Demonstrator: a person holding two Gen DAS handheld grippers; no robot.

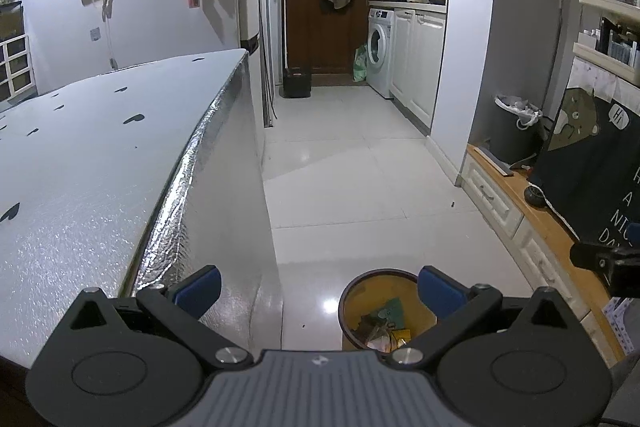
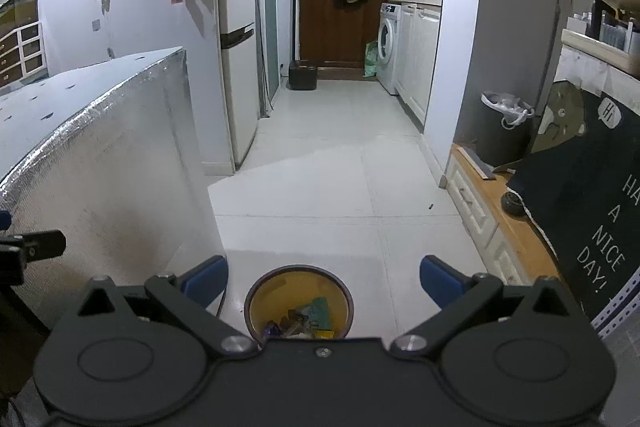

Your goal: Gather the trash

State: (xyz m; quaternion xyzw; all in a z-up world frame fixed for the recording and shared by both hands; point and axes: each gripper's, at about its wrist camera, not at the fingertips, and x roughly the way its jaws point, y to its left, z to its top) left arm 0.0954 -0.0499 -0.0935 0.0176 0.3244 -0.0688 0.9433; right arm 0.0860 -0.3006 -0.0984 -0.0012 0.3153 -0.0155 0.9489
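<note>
the round brown wastebasket with a yellow inside (image 2: 298, 301) stands on the white tiled floor (image 2: 320, 195) just beside the foil-covered table (image 1: 120, 163), with crumpled wrappers (image 2: 308, 319) lying in its bottom. the right gripper (image 2: 324, 281) hangs with its blue-padded fingers wide apart and empty, almost straight above the basket's mouth. the left gripper (image 1: 320, 287), likewise spread and holding nothing, has the basket off toward its right finger, so the right looks the nearer one for any drop.

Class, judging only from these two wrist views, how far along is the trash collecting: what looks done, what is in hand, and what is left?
Done: the round bin on the floor already holds wrappers and scraps.

In hand: nothing. The left gripper and right gripper are both open and empty above the bin.

Left: no loose trash shows on the foil-covered table. A small dark speck lies on the floor tiles, too small to identify.
</note>
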